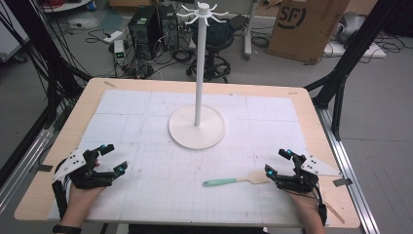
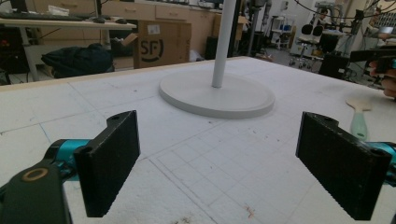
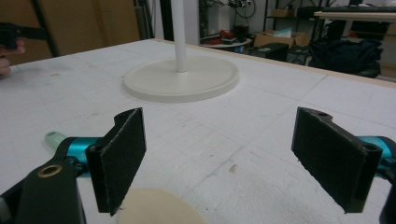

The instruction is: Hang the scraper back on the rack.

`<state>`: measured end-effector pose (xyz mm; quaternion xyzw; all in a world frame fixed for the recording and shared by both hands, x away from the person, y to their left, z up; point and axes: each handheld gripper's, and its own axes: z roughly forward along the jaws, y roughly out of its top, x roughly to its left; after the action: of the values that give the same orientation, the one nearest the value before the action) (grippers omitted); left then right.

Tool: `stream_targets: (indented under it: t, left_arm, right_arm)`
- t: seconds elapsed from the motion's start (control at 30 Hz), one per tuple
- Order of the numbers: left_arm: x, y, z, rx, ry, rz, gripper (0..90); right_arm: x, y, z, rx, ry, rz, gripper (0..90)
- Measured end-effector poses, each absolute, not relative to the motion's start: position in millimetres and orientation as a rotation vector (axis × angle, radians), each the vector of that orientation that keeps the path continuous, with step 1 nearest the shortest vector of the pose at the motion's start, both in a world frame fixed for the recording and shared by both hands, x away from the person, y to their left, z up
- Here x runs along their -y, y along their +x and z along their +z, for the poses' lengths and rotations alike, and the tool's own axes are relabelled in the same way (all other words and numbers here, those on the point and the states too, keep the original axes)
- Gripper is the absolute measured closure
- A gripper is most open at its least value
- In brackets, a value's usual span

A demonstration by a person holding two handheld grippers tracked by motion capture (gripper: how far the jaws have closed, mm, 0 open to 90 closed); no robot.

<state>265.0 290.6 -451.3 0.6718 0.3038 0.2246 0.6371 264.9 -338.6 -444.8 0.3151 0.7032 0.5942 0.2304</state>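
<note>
White gridded mat (image 1: 146,122) covers our wooden table (image 1: 87,92) — stand (image 1: 197,124) at centre. Spatula (image 1: 236,180) lies lower right, just beside our released right gripper (image 1: 277,163); left gripper (image 1: 113,158) released too.

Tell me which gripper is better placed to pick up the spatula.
Right. The right gripper is open right beside the blade of the spatula; the left gripper, also open, is far across the table.

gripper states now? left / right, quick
Left gripper: open, holding nothing, over bare mat.
Right gripper: open, holding nothing; spatula blade lies just at its jaws, ungripped.
</note>
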Motion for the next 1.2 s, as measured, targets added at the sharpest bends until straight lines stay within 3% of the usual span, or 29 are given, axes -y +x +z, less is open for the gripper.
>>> stream_targets:
  t: [0.47,0.77,1.2]
  left_arm:
    - [-287.9,262.6,-451.5,-0.686,1.542,0.54,11.6]
    - [-288.1,262.9,-451.6,-0.693,1.541,0.542,11.6]
    - [-287.9,263.1,-451.5,-0.694,1.543,0.543,11.6]
  right_arm:
    - [327.6,280.0,-422.0,-2.117,0.675,1.703,17.1]
    - [310.6,286.8,-426.2,-2.293,0.584,1.678,17.5]
    - [281.4,292.6,-437.2,-2.551,0.416,1.517,37.4]
